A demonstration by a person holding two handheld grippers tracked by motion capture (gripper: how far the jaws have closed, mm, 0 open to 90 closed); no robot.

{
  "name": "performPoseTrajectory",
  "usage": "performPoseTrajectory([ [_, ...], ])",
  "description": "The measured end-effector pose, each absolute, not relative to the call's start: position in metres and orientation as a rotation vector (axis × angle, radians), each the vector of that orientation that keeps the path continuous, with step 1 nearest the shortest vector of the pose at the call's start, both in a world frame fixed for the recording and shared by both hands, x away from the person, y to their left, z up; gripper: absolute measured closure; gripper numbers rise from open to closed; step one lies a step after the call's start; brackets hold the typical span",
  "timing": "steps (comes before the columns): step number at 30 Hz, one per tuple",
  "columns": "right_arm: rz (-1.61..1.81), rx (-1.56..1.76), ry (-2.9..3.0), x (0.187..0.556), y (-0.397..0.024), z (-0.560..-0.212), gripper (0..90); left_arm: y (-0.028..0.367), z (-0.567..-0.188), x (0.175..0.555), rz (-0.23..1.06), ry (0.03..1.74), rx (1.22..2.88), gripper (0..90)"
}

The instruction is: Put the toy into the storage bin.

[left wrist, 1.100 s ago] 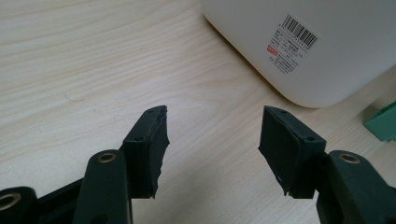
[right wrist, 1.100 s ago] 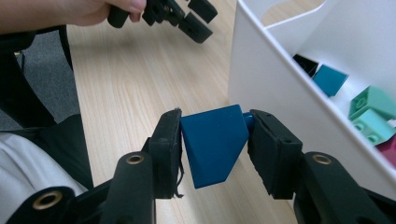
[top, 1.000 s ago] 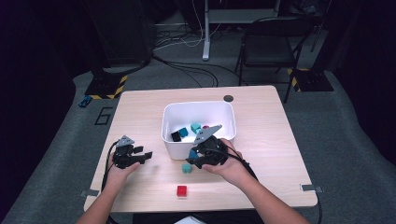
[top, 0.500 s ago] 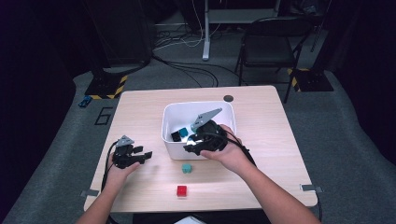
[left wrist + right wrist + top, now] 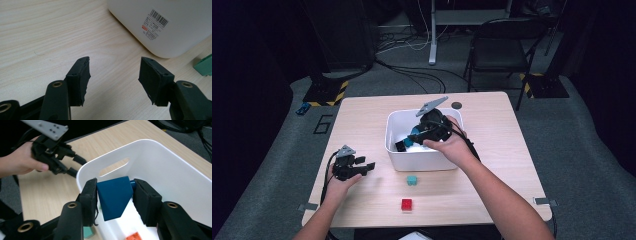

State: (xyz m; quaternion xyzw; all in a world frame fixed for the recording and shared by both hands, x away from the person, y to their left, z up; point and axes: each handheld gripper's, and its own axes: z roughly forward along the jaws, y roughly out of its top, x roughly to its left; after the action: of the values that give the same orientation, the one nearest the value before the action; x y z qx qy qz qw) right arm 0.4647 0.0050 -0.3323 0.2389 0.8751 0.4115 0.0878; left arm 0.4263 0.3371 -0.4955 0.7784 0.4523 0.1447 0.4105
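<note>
**Blue wedge clamped over the white bin**

Blue block (image 5: 113, 196): hard, matt plastic, flat-faced with one sloped side tapering to a blunt corner. Pinched by its two flat sides between the black pads of the right tool (image 5: 412, 141), jaws at a narrow setting and closed firmly on it. Hangs above the near-left inside corner of the bin (image 5: 160, 165), sloped face downward, probably gripped on the parallel faces because the slope would slip. Looks poised for a drop among the pieces already inside, an orange one (image 5: 133, 236) among them.

Bin itself: smooth white plastic, rounded corners, slot handle in one wall, barcode label (image 5: 155, 23) on the outside.

To the left, left tool (image 5: 113, 72) resting low over the desk (image 5: 362, 120) just beside the bin, jaws apart with nothing between them, seemingly parked out of the way.

Nearer on the pale wood-grain desk, well apart from each other: a teal block (image 5: 412, 180) close to the bin's near wall and a red block (image 5: 406, 204) toward the near edge, both small and studded-looking, likely next in line.
</note>
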Motion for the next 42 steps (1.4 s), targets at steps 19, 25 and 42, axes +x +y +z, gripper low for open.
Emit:
performPoseTrajectory([
  [19,1.138,0.789,2.602,0.528,0.038,-0.364,54.9,0.339,-0.497,0.428,0.366,1.138,1.946,41.4],
  [25,1.102,0.81,2.62,0.537,0.044,-0.375,54.8,0.339,-0.496,0.429,0.361,1.137,1.952,41.4],
  [42,1.113,0.824,2.596,0.53,0.042,-0.372,49.1,0.339,-0.496,0.429,0.358,1.138,1.948,41.4],
])
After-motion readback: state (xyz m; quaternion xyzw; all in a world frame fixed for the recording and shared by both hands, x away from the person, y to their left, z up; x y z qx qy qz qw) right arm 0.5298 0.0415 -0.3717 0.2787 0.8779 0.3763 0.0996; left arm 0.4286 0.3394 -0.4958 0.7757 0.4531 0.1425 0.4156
